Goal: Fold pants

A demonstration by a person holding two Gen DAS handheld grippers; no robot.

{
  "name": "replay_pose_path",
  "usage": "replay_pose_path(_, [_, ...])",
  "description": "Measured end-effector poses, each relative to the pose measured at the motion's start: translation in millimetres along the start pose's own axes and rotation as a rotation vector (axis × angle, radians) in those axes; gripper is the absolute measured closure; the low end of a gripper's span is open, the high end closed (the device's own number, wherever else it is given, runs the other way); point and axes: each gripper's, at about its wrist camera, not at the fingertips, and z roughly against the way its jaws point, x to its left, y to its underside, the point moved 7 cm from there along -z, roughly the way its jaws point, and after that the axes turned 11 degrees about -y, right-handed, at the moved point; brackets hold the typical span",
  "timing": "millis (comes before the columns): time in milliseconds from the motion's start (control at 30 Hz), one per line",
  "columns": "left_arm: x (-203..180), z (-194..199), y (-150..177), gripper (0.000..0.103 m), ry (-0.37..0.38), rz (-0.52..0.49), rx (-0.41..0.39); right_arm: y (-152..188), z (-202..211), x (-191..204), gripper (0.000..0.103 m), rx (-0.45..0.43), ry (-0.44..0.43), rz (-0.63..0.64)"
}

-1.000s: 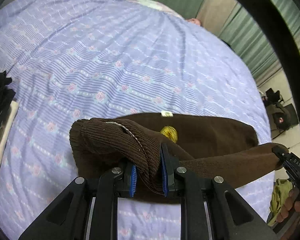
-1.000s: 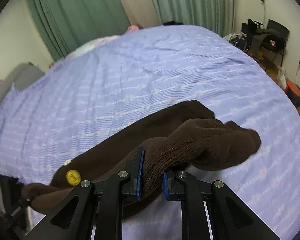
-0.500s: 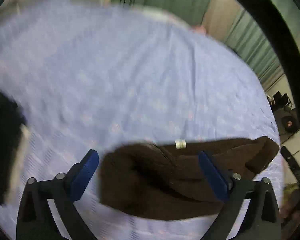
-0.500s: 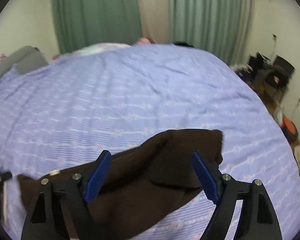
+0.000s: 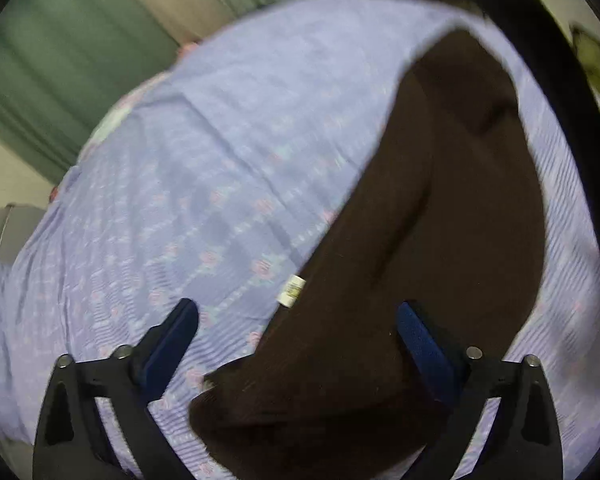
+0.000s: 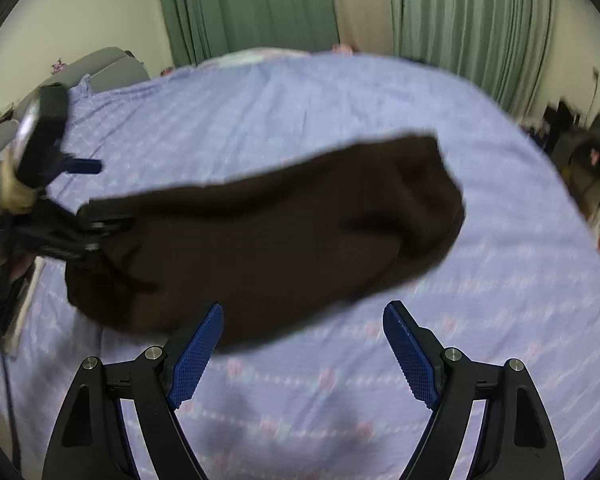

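The bed (image 6: 300, 92) fills most of what I see, its lilac flowered sheet (image 5: 204, 184) spread across it, with green curtains (image 6: 252, 4) behind its far edge; both views are smeared with motion blur, so fine detail is hard to read. The brown pants (image 6: 268, 232) lie on the sheet as a folded bundle, toward the bed's near edge, and I cannot make out where one layer ends and the next begins. In the left wrist view the pants (image 5: 440, 240) run off the bottom of the frame, a small white label (image 5: 292, 290) showing at their edge. My left gripper (image 5: 296, 344) has its jaws spread wide, holding nothing, the bundle lying below between them. My right gripper (image 6: 304, 346) is likewise spread apart and empty, just short of the pants. In the right wrist view my left gripper (image 6: 84, 196) sits at the bundle's left end, partly cut off.
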Motion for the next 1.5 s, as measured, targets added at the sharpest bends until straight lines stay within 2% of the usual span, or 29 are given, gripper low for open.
replay_pose_path(67, [-13, -12, 2, 0.068, 0.027, -0.033, 0.055, 12, -7, -5, 0.021, 0.036, -0.026, -0.035])
replay_pose_path(100, [-16, -15, 2, 0.074, 0.032, -0.025, 0.067, 17, -8, -6, 0.021, 0.043, -0.033, -0.04])
replay_pose_path(133, [-16, -16, 2, 0.074, 0.017, -0.009, 0.062, 21, -10, -6, 0.021, 0.052, -0.042, -0.044])
replay_pose_path(167, [-9, -13, -5, 0.076, -0.021, 0.014, 0.031, 24, -12, -5, 0.022, 0.057, -0.051, -0.042])
replay_pose_path(233, [6, -13, -11, 0.076, -0.063, 0.056, 0.014, 27, -17, -1, 0.022, 0.055, -0.066, -0.034])
replay_pose_path(300, [20, -24, -16, 0.076, -0.068, 0.117, 0.033, 24, -22, 2, 0.023, 0.05, -0.083, -0.021])
replay_pose_path(367, [23, -39, -17, 0.075, -0.085, 0.13, 0.056, 19, -31, 6, 0.025, 0.047, -0.112, -0.012])
replay_pose_path(467, [22, -56, -13, 0.072, -0.126, 0.112, 0.082, 10, -46, 17, 0.034, 0.059, -0.209, -0.011])
replay_pose_path(600, [32, -76, -8, 0.067, -0.131, 0.198, 0.119, 1, -63, 35, 0.038, 0.075, -0.32, 0.016])
replay_pose_path(700, [36, -81, -6, 0.063, -0.141, 0.211, 0.116, -2, -77, 48, 0.043, 0.105, -0.365, 0.049])
replay_pose_path(900, [42, -75, 4, 0.045, -0.133, 0.278, 0.111, -17, -105, 72, 0.043, 0.143, -0.389, 0.151])
replay_pose_path(967, [48, -75, 7, 0.034, -0.132, 0.312, 0.116, -22, -120, 77, 0.043, 0.185, -0.406, 0.17])
replay_pose_path(1033, [56, -73, 15, 0.033, -0.125, 0.347, 0.127, -29, -128, 78, 0.041, 0.206, -0.418, 0.157])
replay_pose_path(1100, [69, -49, 26, 0.034, -0.146, 0.413, 0.085, -34, -129, 82, 0.033, 0.198, -0.439, 0.14])
replay_pose_path(1133, [77, -32, 36, 0.031, -0.178, 0.449, 0.054, -34, -128, 83, 0.029, 0.194, -0.446, 0.134])
replay_pose_path(1167, [85, -14, 51, 0.018, -0.214, 0.499, 0.024, -33, -126, 85, 0.028, 0.19, -0.455, 0.133])
replay_pose_path(1233, [98, 9, 87, 0.009, -0.222, 0.596, -0.005, -27, -125, 89, 0.025, 0.182, -0.454, 0.172])
replay_pose_path(1333, [110, 11, 139, 0.009, -0.21, 0.705, 0.048, -11, -134, 88, 0.025, 0.202, -0.406, 0.23])
replay_pose_path(1433, [114, -5, 187, 0.014, -0.107, 0.903, 0.149, -1, -141, 84, 0.026, 0.209, -0.369, 0.25])
replay_pose_path(1467, [107, -15, 197, 0.02, -0.029, 0.967, 0.181, 1, -142, 86, 0.028, 0.207, -0.353, 0.255])
replay_pose_path(1500, [104, -24, 203, 0.022, 0.016, 0.988, 0.193, 4, -142, 87, 0.035, 0.205, -0.308, 0.275])
